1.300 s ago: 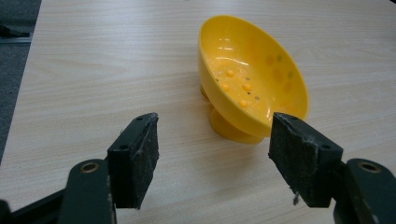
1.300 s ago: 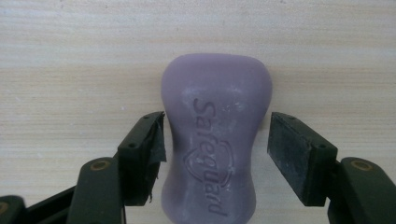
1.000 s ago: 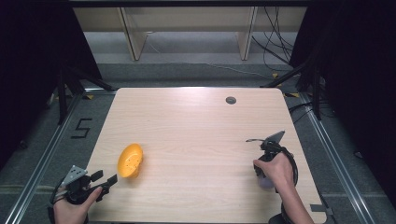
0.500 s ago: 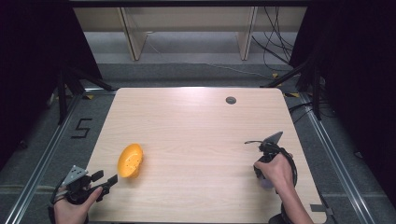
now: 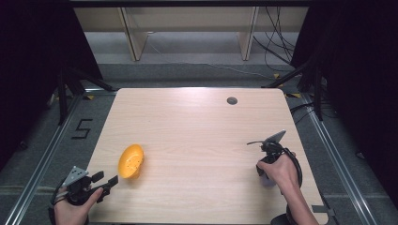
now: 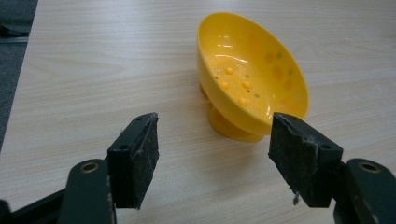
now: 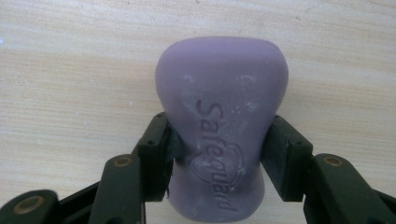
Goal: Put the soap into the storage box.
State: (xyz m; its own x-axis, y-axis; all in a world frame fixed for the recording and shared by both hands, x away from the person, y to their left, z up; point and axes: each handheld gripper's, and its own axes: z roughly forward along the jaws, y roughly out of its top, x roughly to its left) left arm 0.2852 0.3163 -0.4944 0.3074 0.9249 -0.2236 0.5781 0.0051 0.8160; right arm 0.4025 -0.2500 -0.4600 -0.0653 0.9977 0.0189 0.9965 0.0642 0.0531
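While the right gripper (image 7: pixel 219 154) grips the purple soap bar (image 7: pixel 219 116) at its narrow waist, both pads pressed against its sides, the bar sits over bare wood well to the right of the yellow soap dish (image 5: pixel 130 161). The embossed brand name faces up and the wide end points away from the jaws. From the high view the bar is mostly hidden behind the right hand (image 5: pixel 277 169), so whether it rests on the table (image 5: pixel 197 122) or is just off it cannot be told.

The dish stands near the table's front-left edge on a short foot, bowl tilted, with small raised studs inside. The left gripper (image 6: pixel 212 154) hangs just in front of the dish, jaws wide apart, holding nothing, not touching the dish.

Judged step: carry the soap across to the dish and set it in.

Notes for doing it well:
- Keep the squeeze at the waist; soap is slick, and a grip nearer either end would likely squirt it out.
- Lift clear of the wood before travelling toward the dish.
- The dish looks light and tippy on that foot. Steadying its near rim with the left gripper would likely help.
- Lower the bar flat onto the studs, then open slowly.
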